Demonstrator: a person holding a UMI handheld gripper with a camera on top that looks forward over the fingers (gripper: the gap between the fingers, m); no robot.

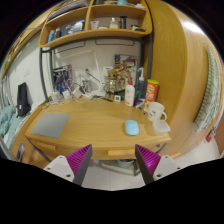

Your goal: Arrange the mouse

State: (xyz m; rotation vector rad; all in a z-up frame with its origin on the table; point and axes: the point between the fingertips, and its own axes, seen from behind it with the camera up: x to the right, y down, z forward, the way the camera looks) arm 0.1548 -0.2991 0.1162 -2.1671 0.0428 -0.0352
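— Where is the mouse?

— The mouse point(131, 127) is light blue and lies on the wooden desk point(90, 125), toward its right side, well beyond the fingers and closer to the right one than the left.

— And the gripper?

— The gripper point(113, 160) holds nothing. Its two fingers stand apart with a wide gap between them, the pink pads point(79, 156) facing inward, and they sit short of the desk's near edge.

— What else is on the desk?

— A grey mat point(50, 125) lies flat on the left part, well apart from the mouse. A white mug point(155, 111) stands just behind and to the right of the mouse. Behind that, an orange can point(152, 91) and a white bottle point(129, 94) stand near the wall, among clutter too small to name.

— Anything above?

— A wooden shelf point(95, 35) runs above the desk, with items on it that I cannot make out. A dark chair point(22, 98) stands left of the desk.
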